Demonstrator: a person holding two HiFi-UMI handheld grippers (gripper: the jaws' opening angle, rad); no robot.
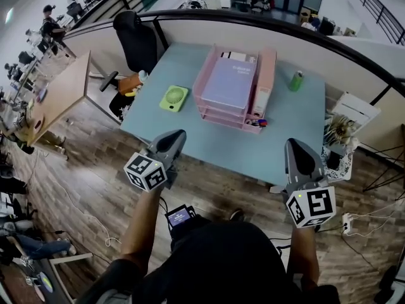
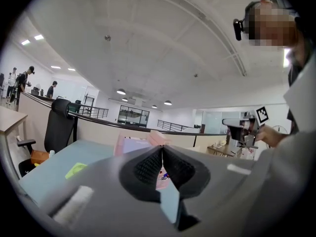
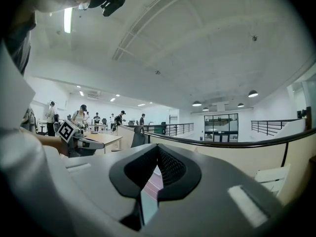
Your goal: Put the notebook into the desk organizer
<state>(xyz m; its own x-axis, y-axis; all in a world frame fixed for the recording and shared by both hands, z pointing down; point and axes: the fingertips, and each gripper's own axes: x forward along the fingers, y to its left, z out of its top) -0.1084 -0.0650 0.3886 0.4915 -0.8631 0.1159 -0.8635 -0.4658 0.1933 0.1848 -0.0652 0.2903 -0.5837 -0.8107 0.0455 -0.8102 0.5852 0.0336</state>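
A lavender notebook [image 1: 226,81] lies flat in the top tray of the pink desk organizer [image 1: 218,115] on the light blue table [image 1: 190,138]. In the left gripper view the notebook [image 2: 134,144] and the organizer [image 2: 157,137] show just above the jaw tips. My left gripper [image 1: 179,133] [image 2: 162,147] hovers before the table's near edge, shut and empty. My right gripper [image 1: 294,143] [image 3: 158,146] hangs at the same edge further right, also shut with nothing in it. Both are well short of the organizer.
A green handheld fan [image 1: 173,98] lies left of the organizer, and a green bottle [image 1: 296,80] stands at the back right. A black office chair [image 1: 136,40] is at the table's far left corner. A white side stand [image 1: 342,141] with clutter sits right of the table.
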